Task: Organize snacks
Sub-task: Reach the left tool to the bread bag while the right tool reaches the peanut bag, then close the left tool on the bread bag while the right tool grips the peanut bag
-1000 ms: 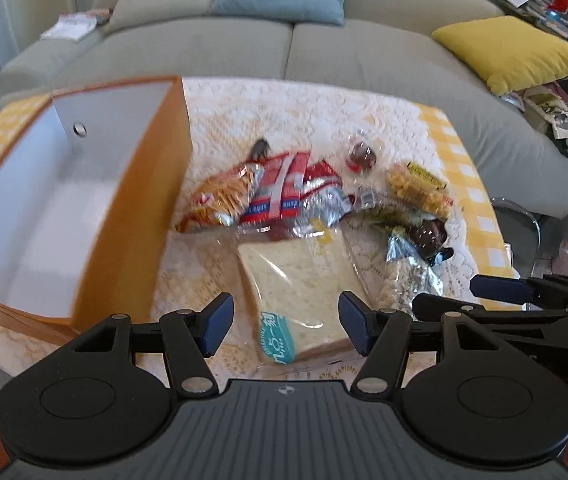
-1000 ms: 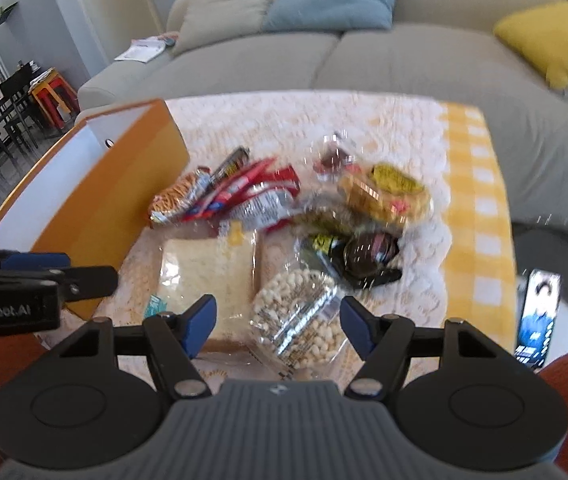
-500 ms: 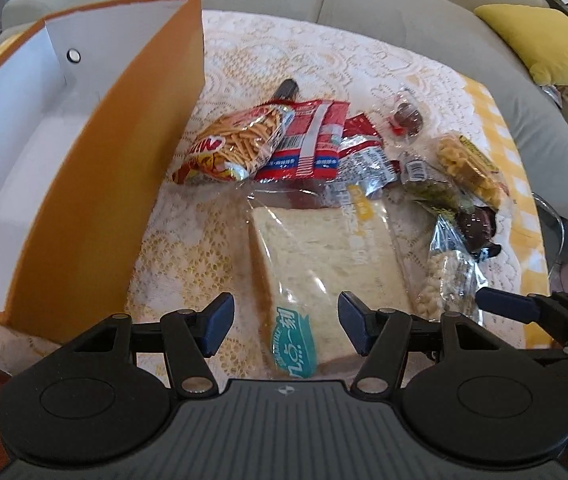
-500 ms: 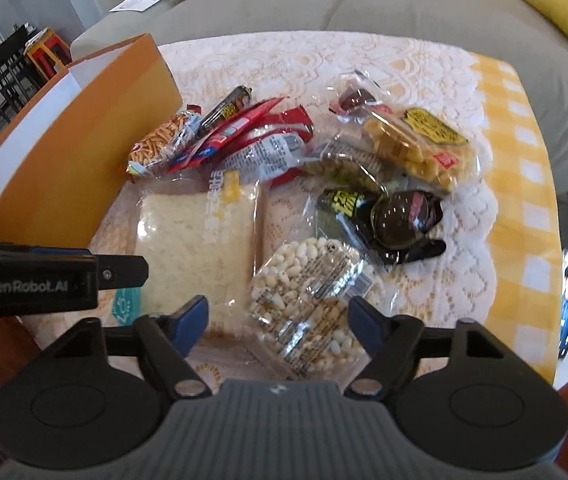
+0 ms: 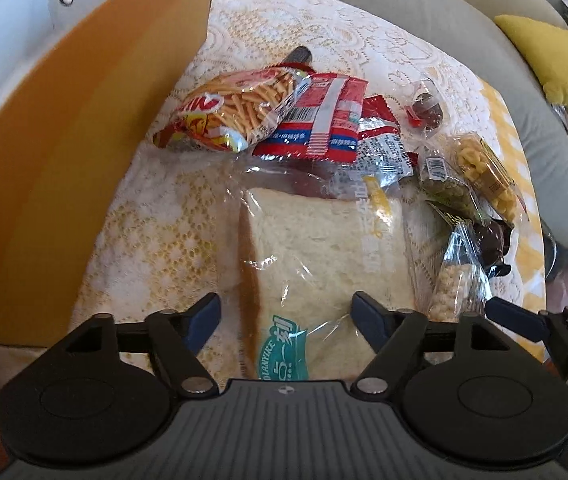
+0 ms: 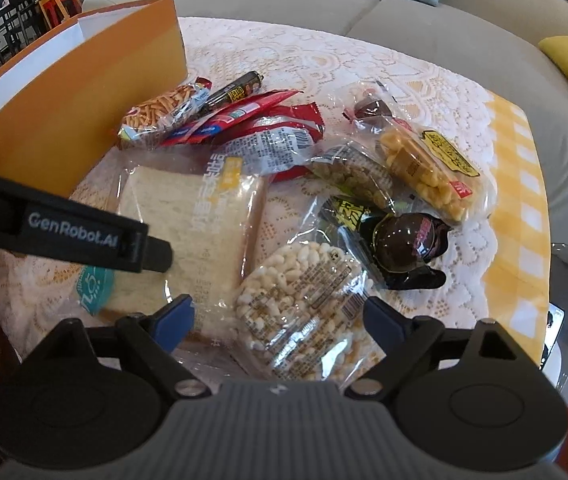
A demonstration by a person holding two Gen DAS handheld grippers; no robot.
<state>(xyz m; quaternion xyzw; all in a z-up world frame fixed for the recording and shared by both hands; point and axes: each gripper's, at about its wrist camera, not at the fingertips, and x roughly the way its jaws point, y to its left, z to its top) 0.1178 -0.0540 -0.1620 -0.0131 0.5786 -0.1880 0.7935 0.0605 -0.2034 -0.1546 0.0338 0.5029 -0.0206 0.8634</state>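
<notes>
Several snack packs lie on a lace cloth. My left gripper is open, its jaws either side of the near end of a bagged white bread. My right gripper is open over a clear bag of puffed rice, with the bread to its left. A noodle-snack bag and red packets lie beyond the bread. An open orange box with a white inside stands at the left; it also shows in the right wrist view.
A yellow corn-puff pack, a green pea pack, a dark round chocolate pack and a sausage stick lie at the right and back. A grey sofa is behind the table. A phone lies off the right edge.
Both grippers have moved forward and down toward the snacks. The bread now lies between the left jaws and the puffed rice bag between the right jaws. Both stay open.
</notes>
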